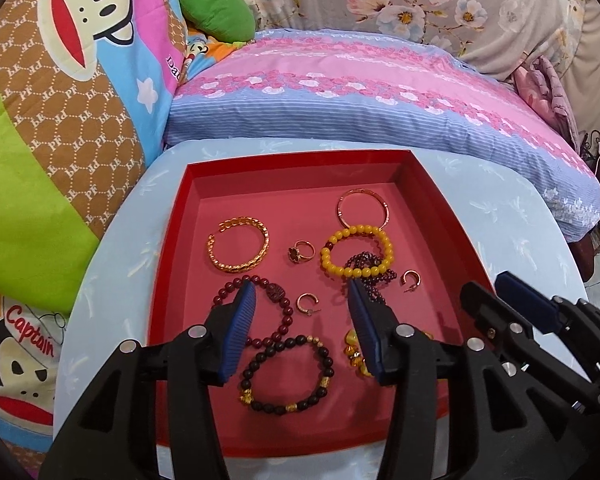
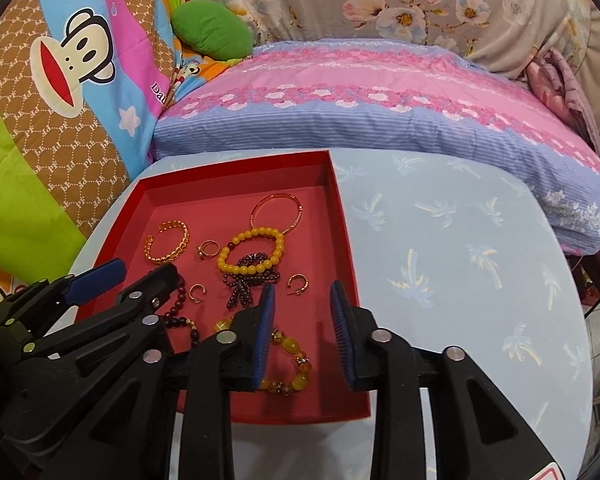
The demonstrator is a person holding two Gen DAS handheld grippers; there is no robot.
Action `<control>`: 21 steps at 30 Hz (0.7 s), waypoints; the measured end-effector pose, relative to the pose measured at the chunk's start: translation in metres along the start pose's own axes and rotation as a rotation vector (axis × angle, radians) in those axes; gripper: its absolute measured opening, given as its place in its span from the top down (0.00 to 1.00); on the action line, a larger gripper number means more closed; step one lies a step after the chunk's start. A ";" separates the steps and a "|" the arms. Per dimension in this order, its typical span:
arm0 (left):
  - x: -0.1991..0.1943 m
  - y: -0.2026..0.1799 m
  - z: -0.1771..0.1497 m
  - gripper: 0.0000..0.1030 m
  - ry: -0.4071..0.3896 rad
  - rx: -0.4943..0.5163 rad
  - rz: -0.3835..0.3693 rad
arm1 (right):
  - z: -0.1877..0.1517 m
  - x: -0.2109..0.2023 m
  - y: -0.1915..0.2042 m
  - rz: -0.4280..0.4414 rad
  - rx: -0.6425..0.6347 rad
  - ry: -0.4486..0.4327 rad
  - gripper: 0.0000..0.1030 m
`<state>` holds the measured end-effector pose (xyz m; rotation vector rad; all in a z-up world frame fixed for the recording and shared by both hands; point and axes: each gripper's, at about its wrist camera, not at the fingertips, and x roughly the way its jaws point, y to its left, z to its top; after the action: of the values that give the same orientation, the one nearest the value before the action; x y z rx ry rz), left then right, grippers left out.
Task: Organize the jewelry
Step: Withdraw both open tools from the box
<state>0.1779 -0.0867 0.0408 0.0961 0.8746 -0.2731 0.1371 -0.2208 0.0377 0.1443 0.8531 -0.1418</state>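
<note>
A red tray [image 1: 288, 160] on the round table holds loose jewelry. At the back lie a gold cuff [image 1: 265, 240], a ring [image 1: 300, 251], a rose bangle [image 1: 342, 208] and a yellow bead bracelet [image 1: 386, 240] over a dark purple strand [image 1: 374, 276]. Two hoop earrings [image 1: 307, 303] lie mid-tray. My left gripper [image 1: 300, 292] hangs open above a dark red bead bracelet [image 1: 276, 292] and a black bead bracelet [image 1: 328, 360], holding nothing. My right gripper [image 2: 302, 292] is open and empty over an amber bracelet [image 2: 296, 380] near the tray's right wall [image 2: 346, 240].
The table wears a pale blue palm-print cloth [image 2: 440, 260], bare to the right of the tray. A pink and blue striped pillow [image 1: 380, 100] lies just behind the table. A cartoon-monkey quilt [image 1: 60, 120] is bunched at the left, beside a green cushion [image 1: 216, 12].
</note>
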 end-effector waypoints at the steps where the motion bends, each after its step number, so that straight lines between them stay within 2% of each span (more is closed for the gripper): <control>1: -0.004 0.001 -0.002 0.52 -0.003 0.000 0.007 | -0.001 -0.003 0.000 -0.005 -0.002 -0.007 0.66; 4: -0.012 0.003 -0.008 0.45 -0.005 -0.003 0.020 | -0.007 -0.012 -0.002 -0.003 -0.001 -0.009 0.62; 9: -0.022 0.005 -0.018 0.43 0.002 -0.004 0.022 | -0.017 -0.020 -0.002 -0.007 -0.004 -0.002 0.61; 12: -0.027 0.005 -0.025 0.38 0.010 -0.009 0.035 | -0.023 -0.025 -0.002 -0.016 -0.004 0.003 0.61; 18: -0.039 0.011 -0.036 0.26 0.002 -0.037 0.058 | -0.034 -0.038 -0.007 -0.026 0.018 -0.003 0.47; 21: -0.045 0.011 -0.042 0.24 -0.008 -0.035 0.070 | -0.040 -0.042 -0.010 -0.030 0.023 -0.005 0.43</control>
<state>0.1225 -0.0591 0.0486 0.0929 0.8663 -0.1923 0.0782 -0.2201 0.0433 0.1526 0.8490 -0.1799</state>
